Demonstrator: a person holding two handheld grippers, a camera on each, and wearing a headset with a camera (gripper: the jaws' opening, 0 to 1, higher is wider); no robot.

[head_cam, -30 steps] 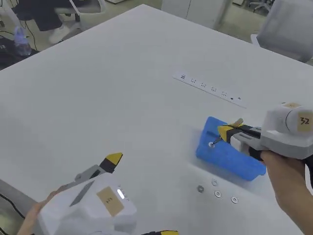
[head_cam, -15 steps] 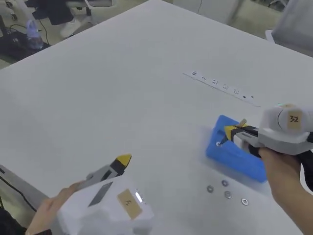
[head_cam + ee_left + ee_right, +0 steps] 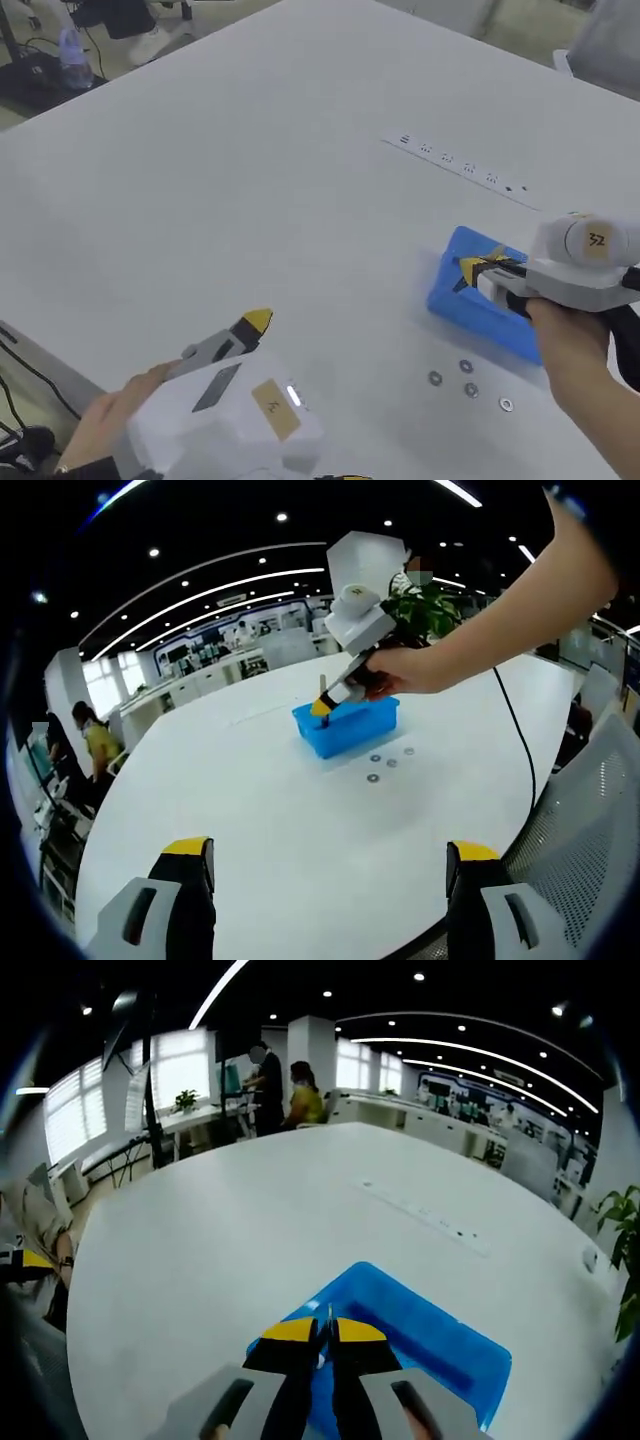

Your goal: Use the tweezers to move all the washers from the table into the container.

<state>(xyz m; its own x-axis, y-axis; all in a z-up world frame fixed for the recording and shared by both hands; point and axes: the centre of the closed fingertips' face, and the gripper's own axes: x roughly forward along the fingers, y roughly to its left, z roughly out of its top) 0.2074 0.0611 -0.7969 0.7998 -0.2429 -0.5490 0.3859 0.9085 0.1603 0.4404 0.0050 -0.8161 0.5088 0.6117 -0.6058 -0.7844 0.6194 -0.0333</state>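
Observation:
A blue container [image 3: 470, 305] sits on the white table [image 3: 250, 180] at the right. My right gripper [image 3: 470, 272] hovers over its near-left corner, shut on thin tweezers [image 3: 324, 1328] that point down into the blue container [image 3: 430, 1335]. Several small metal washers [image 3: 466, 367] lie on the table just in front of the container. In the left gripper view the washers [image 3: 391, 763] lie beside the container [image 3: 345, 725]. My left gripper [image 3: 325, 880] stands open and holds nothing, far from the washers. One of its yellow fingertips [image 3: 257, 320] shows at the lower left.
A flush strip of sockets [image 3: 460, 168] runs across the table behind the container. The table's near edge [image 3: 40, 350] runs along the lower left, with cables and floor below it. People and desks [image 3: 285, 1090] stand far across the room.
The head camera has shifted, so the container sits a little further right in the picture. The right gripper stays over the container with the tweezers. The left gripper is still open.

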